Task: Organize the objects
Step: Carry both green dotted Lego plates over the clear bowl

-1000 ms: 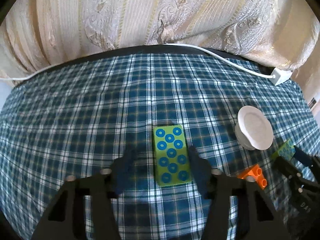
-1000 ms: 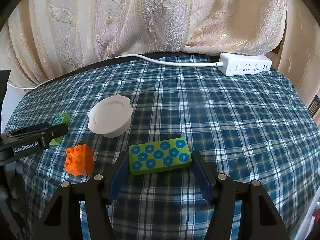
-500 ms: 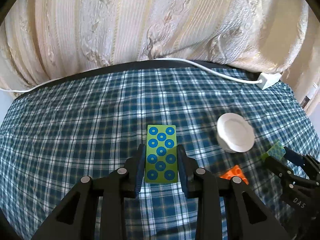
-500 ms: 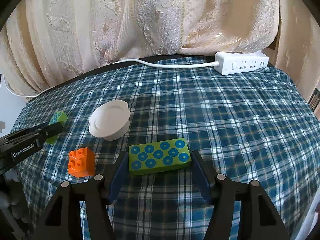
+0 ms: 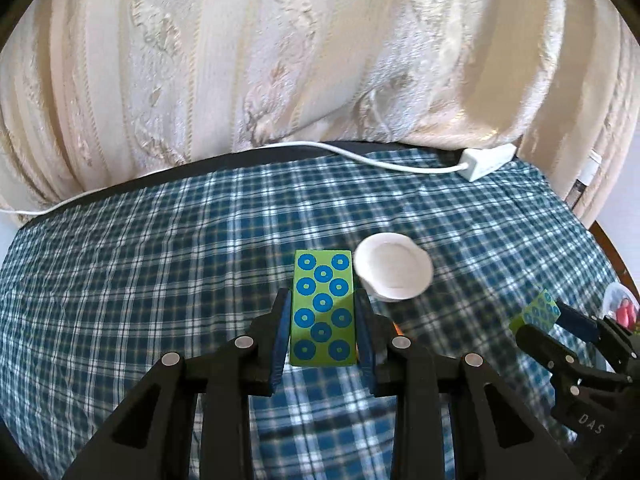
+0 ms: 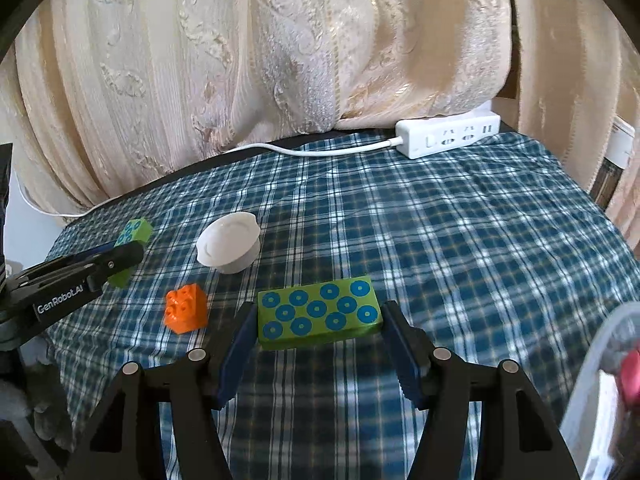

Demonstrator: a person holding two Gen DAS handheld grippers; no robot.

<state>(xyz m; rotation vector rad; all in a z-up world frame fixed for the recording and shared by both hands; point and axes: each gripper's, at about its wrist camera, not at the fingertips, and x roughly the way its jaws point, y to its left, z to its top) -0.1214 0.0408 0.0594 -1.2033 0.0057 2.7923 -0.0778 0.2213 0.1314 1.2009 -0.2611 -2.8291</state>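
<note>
Left wrist view: The left gripper (image 5: 323, 297) is now clamped narrow on the long sides of the left block (image 5: 323, 306), a green slab with blue rings. A second ago its jaws stood wide around that block as it lay on the checked cloth (image 5: 160, 280). The block now sits clear of the cloth, pointing away from the camera, and more curtain fills the top of the view. A white bowl (image 5: 394, 276) lies upside down just right of it. At the right edge, the right gripper (image 5: 540, 320) carries the right block (image 5: 538, 313). With both blocks in hand, the pick-up looks done and carrying comes next. Only an orange sliver of the brick (image 5: 396, 326) shows behind the right finger. A pale container with something red, at the far right edge, is cut off.

Right wrist view: The right gripper is set about half wide, its pads on the short ends of the right block, as it was a second ago. The block throws a shadow on the cloth, so it seems to be lifted. The orange brick and the bowl rest on the cloth to the left, and a power strip (image 6: 448, 136) lies at the back. New at the right edge is a blurred white container (image 6: 596, 364) holding something red, possibly where the blocks go. Its contents cannot be made out. The left gripper enters from the left, and only the tip of its block shows.
</note>
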